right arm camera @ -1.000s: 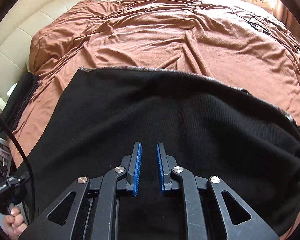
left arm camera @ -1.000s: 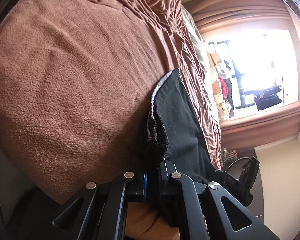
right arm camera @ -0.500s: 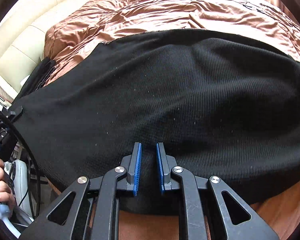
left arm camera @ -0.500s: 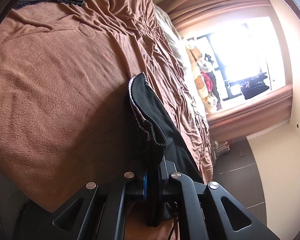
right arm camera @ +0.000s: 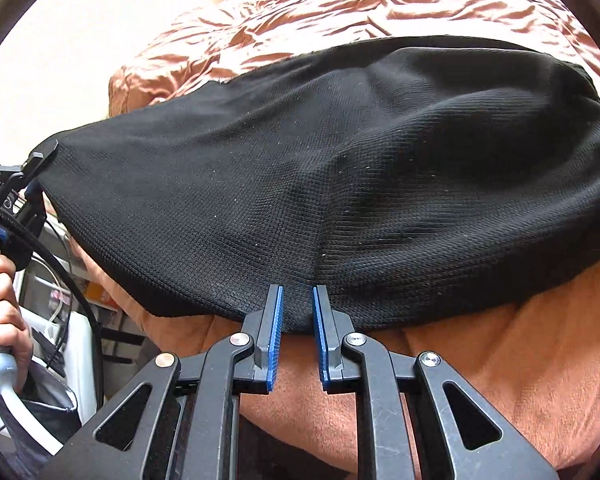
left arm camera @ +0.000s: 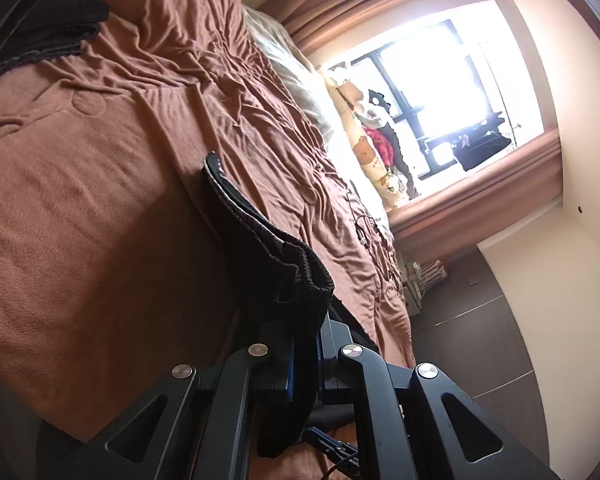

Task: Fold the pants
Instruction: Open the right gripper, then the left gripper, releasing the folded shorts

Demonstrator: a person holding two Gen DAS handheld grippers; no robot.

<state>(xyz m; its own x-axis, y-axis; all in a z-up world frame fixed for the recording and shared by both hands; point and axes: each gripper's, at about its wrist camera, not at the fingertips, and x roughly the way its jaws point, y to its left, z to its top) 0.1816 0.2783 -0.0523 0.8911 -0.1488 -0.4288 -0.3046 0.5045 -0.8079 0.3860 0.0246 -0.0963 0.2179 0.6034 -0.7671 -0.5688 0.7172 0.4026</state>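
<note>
The black knit pants (right arm camera: pixel 340 168) lie spread over the brown bed cover (right arm camera: pixel 520 360), their near edge at the bed's front. My right gripper (right arm camera: pixel 296 300) is open, its blue pads (right arm camera: pixel 275 320) just at the near edge of the fabric, nothing between them. My left gripper (left arm camera: pixel 304 344) is shut on a bunched end of the pants (left arm camera: pixel 296 272), with cloth hanging through the jaws; it also shows at the far left of the right wrist view (right arm camera: pixel 24 176), holding the pants' corner up off the bed.
Brown bed cover (left arm camera: pixel 80 220) fills the bed. Another dark garment (left arm camera: pixel 40 32) lies at the far corner. Pillows and stuffed toys (left arm camera: pixel 372 120) line the window side. A cream headboard (right arm camera: pixel 80 40) stands behind. Cables and white appliances (right arm camera: pixel 68 340) sit beside the bed.
The left gripper has pulled its held end sideways and up, stretching the pants. The right gripper has drawn back toward the near edge of the fabric, still open.
</note>
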